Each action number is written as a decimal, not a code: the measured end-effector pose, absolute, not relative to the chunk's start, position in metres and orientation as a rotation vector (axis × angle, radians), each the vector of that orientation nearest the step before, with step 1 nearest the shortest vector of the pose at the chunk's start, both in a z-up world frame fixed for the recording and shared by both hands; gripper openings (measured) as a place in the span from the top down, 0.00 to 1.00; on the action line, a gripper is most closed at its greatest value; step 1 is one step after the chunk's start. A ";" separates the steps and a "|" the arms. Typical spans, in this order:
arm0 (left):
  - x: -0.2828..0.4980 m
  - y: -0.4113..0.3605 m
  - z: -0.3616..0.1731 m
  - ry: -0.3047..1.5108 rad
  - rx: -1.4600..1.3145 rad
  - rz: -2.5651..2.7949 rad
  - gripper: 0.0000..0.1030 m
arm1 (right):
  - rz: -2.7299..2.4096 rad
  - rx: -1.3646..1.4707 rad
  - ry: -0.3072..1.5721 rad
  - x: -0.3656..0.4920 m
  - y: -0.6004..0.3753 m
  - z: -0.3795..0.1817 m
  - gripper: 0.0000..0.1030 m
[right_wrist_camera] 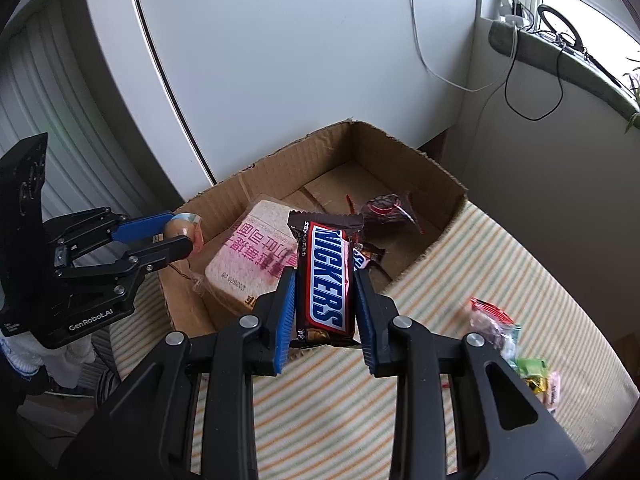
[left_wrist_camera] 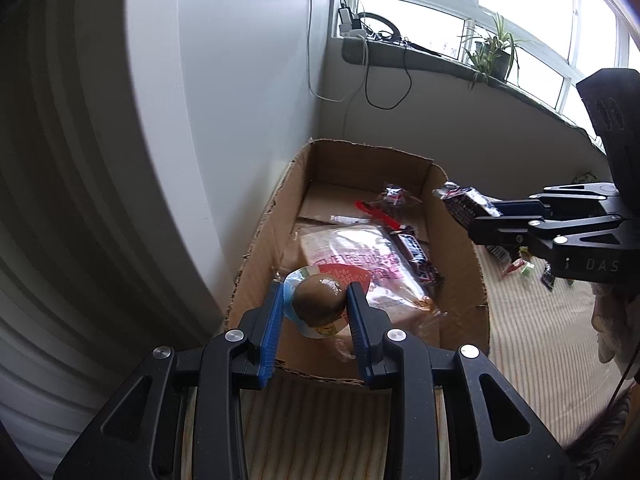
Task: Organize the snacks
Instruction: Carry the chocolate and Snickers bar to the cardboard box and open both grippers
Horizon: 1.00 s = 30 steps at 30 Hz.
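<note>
My left gripper (left_wrist_camera: 314, 294) is shut on a packaged brown egg (left_wrist_camera: 318, 300) and holds it over the near left end of the open cardboard box (left_wrist_camera: 264, 248). In the right wrist view the same gripper (right_wrist_camera: 182, 232) shows at the box's left rim (right_wrist_camera: 224, 196). My right gripper (right_wrist_camera: 324, 280) is shut on a Snickers bar (right_wrist_camera: 326, 276), upright over the box's near rim; the left wrist view has it (left_wrist_camera: 476, 208) at the box's right wall. Inside lie a pink-printed bread pack (right_wrist_camera: 256, 260), another Snickers bar (left_wrist_camera: 414, 250) and a small dark wrapped snack (right_wrist_camera: 386, 210).
The box stands on a striped cloth (right_wrist_camera: 460, 264) against a white cabinet (right_wrist_camera: 280, 60). Several loose wrapped candies (right_wrist_camera: 508, 340) lie on the cloth to the right of the box. A windowsill with cables and a potted plant (left_wrist_camera: 494, 52) runs behind.
</note>
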<state>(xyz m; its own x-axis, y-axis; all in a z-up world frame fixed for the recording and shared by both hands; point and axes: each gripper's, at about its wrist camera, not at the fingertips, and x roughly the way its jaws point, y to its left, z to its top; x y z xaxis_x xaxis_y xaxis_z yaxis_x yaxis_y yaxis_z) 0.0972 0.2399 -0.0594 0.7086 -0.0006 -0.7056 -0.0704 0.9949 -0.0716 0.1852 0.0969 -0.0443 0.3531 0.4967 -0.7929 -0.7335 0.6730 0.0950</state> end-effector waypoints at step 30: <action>0.099 0.238 -0.058 0.789 -0.112 0.037 0.51 | 0.790 -0.288 0.907 0.185 0.093 -0.041 0.70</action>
<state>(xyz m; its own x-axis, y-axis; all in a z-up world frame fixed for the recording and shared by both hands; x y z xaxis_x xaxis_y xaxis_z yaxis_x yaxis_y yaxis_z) 0.0993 0.2378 -0.0581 0.7043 -0.0088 -0.7098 -0.0746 0.9935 -0.0863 0.1845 0.0933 -0.0409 0.3647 0.4885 -0.7927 -0.7183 0.6893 0.0943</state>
